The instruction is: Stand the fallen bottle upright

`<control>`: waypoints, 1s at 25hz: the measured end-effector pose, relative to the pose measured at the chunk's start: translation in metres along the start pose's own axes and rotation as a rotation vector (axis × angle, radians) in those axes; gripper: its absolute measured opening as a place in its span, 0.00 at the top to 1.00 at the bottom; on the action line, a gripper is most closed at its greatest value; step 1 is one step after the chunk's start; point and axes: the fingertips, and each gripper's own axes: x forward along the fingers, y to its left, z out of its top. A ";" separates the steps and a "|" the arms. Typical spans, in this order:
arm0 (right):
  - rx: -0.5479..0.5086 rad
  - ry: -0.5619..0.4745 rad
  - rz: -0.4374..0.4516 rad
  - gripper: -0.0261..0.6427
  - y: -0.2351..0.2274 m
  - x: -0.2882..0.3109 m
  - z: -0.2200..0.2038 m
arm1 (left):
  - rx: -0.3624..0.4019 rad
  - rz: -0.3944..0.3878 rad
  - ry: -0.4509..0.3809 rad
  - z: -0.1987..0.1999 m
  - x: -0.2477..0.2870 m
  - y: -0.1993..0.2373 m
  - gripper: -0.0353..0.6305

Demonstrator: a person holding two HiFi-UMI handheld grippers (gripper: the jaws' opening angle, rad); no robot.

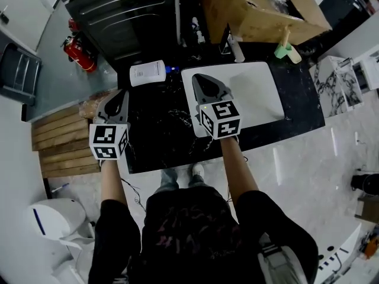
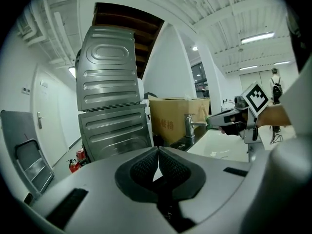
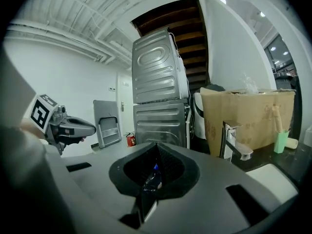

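The fallen bottle (image 1: 147,73) lies on its side at the back of the black counter (image 1: 160,129). It looks white, and its blue cap (image 1: 172,70) points toward the sink. My left gripper (image 1: 122,94) is shut and empty, and hovers just short of the bottle on its near-left side. My right gripper (image 1: 201,79) is also shut and hangs over the sink's left rim, to the right of the cap. In the left gripper view the pads (image 2: 146,167) meet with nothing between them. In the right gripper view a speck of the blue cap (image 3: 154,168) shows through the slit of the closed jaws.
A white sink (image 1: 260,93) with a chrome faucet (image 1: 234,47) fills the counter's right half. Behind it stand a cardboard box (image 1: 260,7) and a green item (image 1: 288,52). A steel appliance (image 1: 124,10), a red fire extinguisher (image 1: 80,53) and a wooden pallet (image 1: 59,141) stand to the left.
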 end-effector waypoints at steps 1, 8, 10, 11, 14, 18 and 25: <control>0.002 0.006 -0.002 0.94 0.000 0.004 -0.002 | 0.012 -0.010 0.012 -0.002 0.005 0.003 0.92; 0.022 0.034 -0.024 0.94 -0.008 0.022 -0.017 | 0.137 -0.092 0.099 -0.019 0.045 0.013 0.92; 0.025 0.043 -0.031 0.94 -0.011 0.027 -0.020 | 0.190 -0.122 0.123 -0.023 0.057 0.014 0.92; 0.027 0.048 -0.034 0.94 -0.012 0.029 -0.022 | 0.218 -0.135 0.136 -0.026 0.063 0.015 0.92; 0.030 0.068 -0.042 0.94 -0.015 0.037 -0.030 | 0.273 -0.185 0.179 -0.036 0.082 0.014 0.80; 0.036 0.093 -0.052 0.94 -0.022 0.047 -0.039 | 0.351 -0.282 0.244 -0.052 0.108 0.008 0.63; 0.039 0.128 -0.061 0.94 -0.032 0.069 -0.052 | 0.464 -0.455 0.392 -0.083 0.148 0.010 0.46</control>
